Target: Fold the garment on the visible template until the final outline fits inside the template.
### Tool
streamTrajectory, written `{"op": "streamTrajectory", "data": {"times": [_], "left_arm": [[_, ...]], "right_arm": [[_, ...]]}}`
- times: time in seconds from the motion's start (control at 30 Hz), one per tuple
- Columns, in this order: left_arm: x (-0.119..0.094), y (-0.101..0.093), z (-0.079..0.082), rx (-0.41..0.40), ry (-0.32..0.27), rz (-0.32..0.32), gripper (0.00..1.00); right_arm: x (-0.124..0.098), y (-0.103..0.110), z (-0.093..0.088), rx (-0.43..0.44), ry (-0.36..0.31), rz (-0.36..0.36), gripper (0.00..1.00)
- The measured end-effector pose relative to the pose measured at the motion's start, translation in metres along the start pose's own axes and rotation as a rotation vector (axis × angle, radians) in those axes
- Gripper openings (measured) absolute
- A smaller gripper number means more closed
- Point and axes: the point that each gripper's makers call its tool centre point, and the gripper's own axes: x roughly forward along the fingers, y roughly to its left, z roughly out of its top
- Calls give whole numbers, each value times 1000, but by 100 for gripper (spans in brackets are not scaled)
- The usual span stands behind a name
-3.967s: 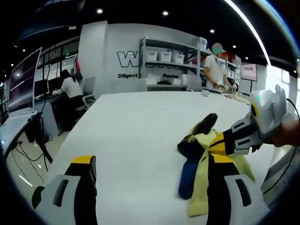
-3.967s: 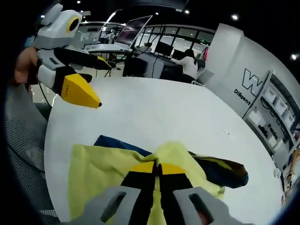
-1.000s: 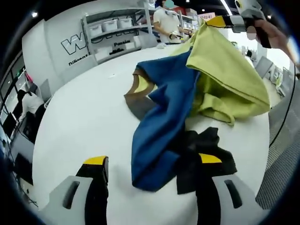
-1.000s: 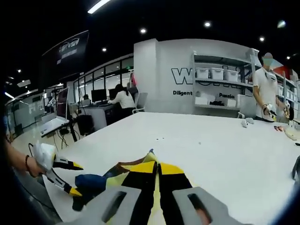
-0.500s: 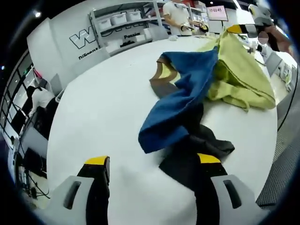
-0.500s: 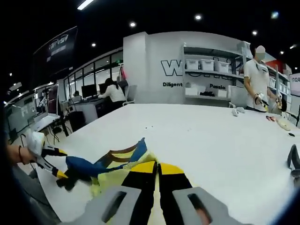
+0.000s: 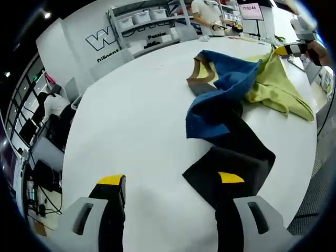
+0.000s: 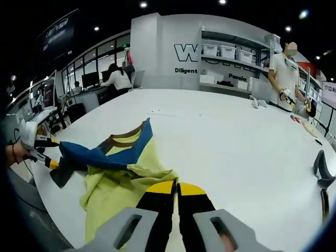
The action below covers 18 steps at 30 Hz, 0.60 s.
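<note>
Your left claw (image 7: 170,181) stands wide open, its yellow tips well apart. The right tip sits over the black sleeve of the garment (image 7: 231,100), the left tip over bare worktop (image 7: 131,105); you grip nothing with it. The garment lies crumpled on the white worktop: black sleeve nearest you, then a blue panel with a brown collar, then the yellow-green part on the far side.

Your right claw (image 8: 176,187) has its tips pressed together on the yellow-green edge of the garment (image 8: 118,173), pinching it. From that side the cloth spreads left, blue and the brown collar beyond the yellow-green, and the black sleeve ends at your left claw (image 8: 50,161), seen at the worktop's (image 8: 226,131) left edge. In the left gripper view your right claw (image 7: 286,50) is at the far yellow-green corner.
</note>
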Motion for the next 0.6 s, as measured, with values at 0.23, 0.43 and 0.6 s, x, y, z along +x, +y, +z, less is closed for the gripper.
{"op": "streamTrajectory", "data": {"times": [0.23, 0.43, 0.6], "left_arm": [[-1, 1, -1, 9, 7, 9, 62], [-2, 0, -3, 5, 20, 6, 61], [-5, -1, -5, -29, 19, -2, 65]], "right_arm": [[-1, -4, -26, 5, 86, -9, 0], [-4, -5, -33, -43, 123, -18, 0], [-7, -2, -11, -93, 80, -24, 20]]}}
